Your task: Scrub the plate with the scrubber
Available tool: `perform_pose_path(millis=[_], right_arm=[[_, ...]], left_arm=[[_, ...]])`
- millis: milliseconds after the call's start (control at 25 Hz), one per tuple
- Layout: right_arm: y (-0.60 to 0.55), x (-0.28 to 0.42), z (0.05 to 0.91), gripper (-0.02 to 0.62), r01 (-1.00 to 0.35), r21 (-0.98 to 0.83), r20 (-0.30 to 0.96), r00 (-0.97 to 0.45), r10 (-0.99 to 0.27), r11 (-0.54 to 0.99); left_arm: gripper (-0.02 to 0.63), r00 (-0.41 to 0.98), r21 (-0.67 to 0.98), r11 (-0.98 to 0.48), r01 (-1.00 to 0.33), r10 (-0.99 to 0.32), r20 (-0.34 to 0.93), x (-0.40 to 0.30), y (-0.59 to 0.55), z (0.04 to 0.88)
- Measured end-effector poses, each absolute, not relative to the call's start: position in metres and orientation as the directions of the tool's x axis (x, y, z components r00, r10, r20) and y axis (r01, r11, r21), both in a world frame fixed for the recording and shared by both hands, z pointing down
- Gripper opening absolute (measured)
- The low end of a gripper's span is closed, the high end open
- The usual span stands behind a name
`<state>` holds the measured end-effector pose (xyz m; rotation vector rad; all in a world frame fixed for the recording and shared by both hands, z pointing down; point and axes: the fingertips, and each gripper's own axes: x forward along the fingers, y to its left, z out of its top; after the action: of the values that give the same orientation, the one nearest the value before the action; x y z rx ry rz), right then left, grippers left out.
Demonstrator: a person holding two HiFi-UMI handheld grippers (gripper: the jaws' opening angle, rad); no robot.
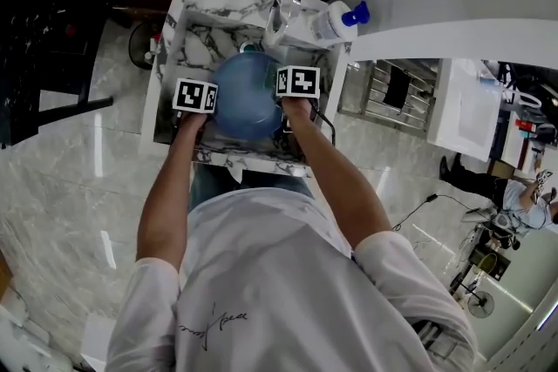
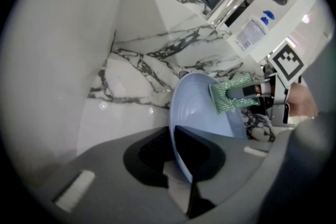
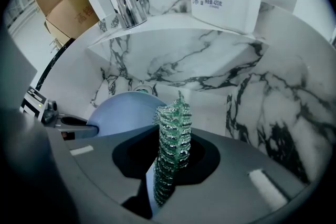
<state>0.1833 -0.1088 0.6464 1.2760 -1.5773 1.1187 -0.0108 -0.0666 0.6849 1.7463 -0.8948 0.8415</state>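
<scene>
Blue, stiff and likely slick, the plate wants a rim hold — the left gripper clamps it there — while the right gripper squeezes the soft scrubber.

Floor was glossy pale marble-look tile with streaks of light glare. White sink unit with grey veining stood centre far. Chrome faucet was on its far right rim, white bottle with blue cap just beside it. Curved white counter swept across far right, metal rack on its near side. Dark furniture far left. Cardboard boxes sat behind the faucet. Black cable lay on the floor at right.
</scene>
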Motion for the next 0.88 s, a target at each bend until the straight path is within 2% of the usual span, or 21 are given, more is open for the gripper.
perform_pose_path(millis=[880], right_arm=[[-0.082,0.209,0.644,0.054,-0.998,-0.052,0.968,-0.042,-0.249,-0.033]], left_arm=[[0.089,0.488,0.436,-0.258,-0.862,-0.19,0.852,-0.012,-0.067,0.688]])
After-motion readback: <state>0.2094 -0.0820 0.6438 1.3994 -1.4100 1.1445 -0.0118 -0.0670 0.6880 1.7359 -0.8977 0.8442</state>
